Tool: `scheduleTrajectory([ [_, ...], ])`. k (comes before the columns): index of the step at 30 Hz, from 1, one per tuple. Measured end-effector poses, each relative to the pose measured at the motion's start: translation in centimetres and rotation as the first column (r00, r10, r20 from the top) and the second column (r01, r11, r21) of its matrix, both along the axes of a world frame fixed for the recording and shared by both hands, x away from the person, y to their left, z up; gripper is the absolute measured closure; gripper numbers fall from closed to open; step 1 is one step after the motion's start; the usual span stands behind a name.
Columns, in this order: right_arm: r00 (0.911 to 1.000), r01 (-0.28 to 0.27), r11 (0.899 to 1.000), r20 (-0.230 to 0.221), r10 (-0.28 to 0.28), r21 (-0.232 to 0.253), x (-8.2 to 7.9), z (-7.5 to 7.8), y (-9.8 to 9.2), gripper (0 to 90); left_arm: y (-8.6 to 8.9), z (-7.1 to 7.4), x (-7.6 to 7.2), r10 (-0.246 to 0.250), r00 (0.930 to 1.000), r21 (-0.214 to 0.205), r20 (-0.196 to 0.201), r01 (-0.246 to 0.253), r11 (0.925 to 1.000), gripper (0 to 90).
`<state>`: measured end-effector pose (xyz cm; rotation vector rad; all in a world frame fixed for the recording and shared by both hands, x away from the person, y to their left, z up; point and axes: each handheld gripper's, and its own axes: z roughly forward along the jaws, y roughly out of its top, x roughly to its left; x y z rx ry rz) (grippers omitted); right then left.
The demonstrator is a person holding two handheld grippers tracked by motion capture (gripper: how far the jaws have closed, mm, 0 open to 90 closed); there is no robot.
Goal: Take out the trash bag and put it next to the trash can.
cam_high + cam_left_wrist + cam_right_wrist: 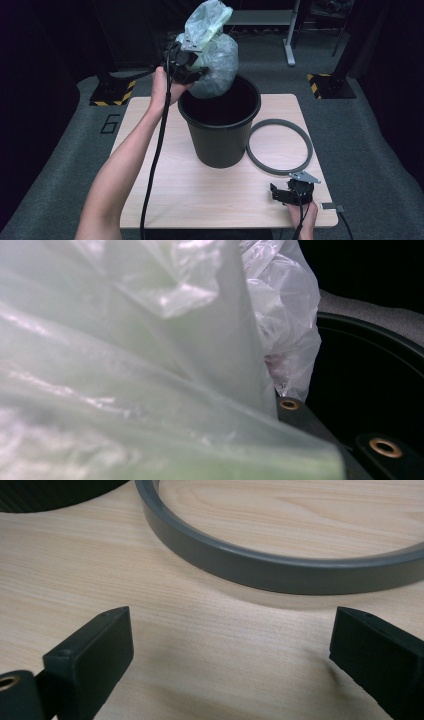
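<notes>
A translucent pale-green plastic bag [215, 52], bulging and knotted at the top, hangs over the far-left rim of a black ribbed bin [220, 137]. My left gripper [191, 67] is shut on the bag's side, above the rim. In the left gripper view the bag [125, 350] covers the jaws, one black fingertip [302, 412] shows beneath it, and the bin's dark mouth [370, 385] lies beyond. My right gripper [290, 190] rests low on the table near its front right corner, open and empty [230, 640], pointing at a grey ring [280, 572].
The grey ring [274, 171] lies flat on the light wooden table [200, 200], just right of the bin. Yellow-black striped stand feet [327, 85] sit on the grey floor beyond the table. The bin's base [50, 492] stands at the left of the ring.
</notes>
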<state>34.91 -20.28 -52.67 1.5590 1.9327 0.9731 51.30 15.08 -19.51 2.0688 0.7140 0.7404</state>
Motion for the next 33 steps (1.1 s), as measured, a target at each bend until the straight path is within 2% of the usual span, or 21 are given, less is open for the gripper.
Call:
scheduleTrajectory([
  [7, 1.0000, 0.008, 1.000, -0.001, -0.008, 0.012, 0.0, 0.0, -0.1, 2.9, 1.2, 0.3, 0.1, 0.033, 0.9993, -0.020, 0.019, -0.033, 0.9993, 84.9],
  [15, 0.9999, 0.012, 1.000, 0.001, -0.012, 0.005, 0.1, 0.0, -0.1, 2.9, 2.8, 0.9, 0.1, 0.075, 0.9962, -0.038, 0.043, -0.074, 0.9966, 85.3],
  [21, 0.9999, 0.015, 1.000, 0.000, -0.015, 0.012, 0.1, 0.0, -0.2, 3.0, 4.1, 1.1, 0.1, 0.118, 0.9912, -0.033, 0.060, -0.116, 0.9927, 85.3],
  [25, 0.9998, 0.020, 1.000, -0.003, -0.020, 0.004, 0.1, 0.0, -0.2, 3.8, 4.9, 0.8, 0.1, 0.144, 0.9868, -0.015, 0.074, -0.143, 0.9896, 85.4],
  [31, 0.9996, 0.028, 1.000, -0.007, -0.028, -0.008, 0.1, -0.1, 0.0, 4.0, 7.0, -0.5, 0.8, 0.195, 0.9794, -0.016, 0.054, -0.194, 0.9808, 85.3],
  [32, 0.9995, 0.026, 1.000, -0.016, -0.026, -0.012, 0.1, -0.1, 0.1, 4.0, 7.3, -0.7, 0.9, 0.203, 0.9780, -0.020, 0.050, -0.202, 0.9792, 85.3],
  [33, 0.9994, 0.025, 1.000, -0.023, -0.025, -0.018, 0.2, -0.1, 0.1, 4.0, 7.9, -0.9, 1.1, 0.210, 0.9772, -0.039, 0.030, -0.209, 0.9772, 85.3],
])
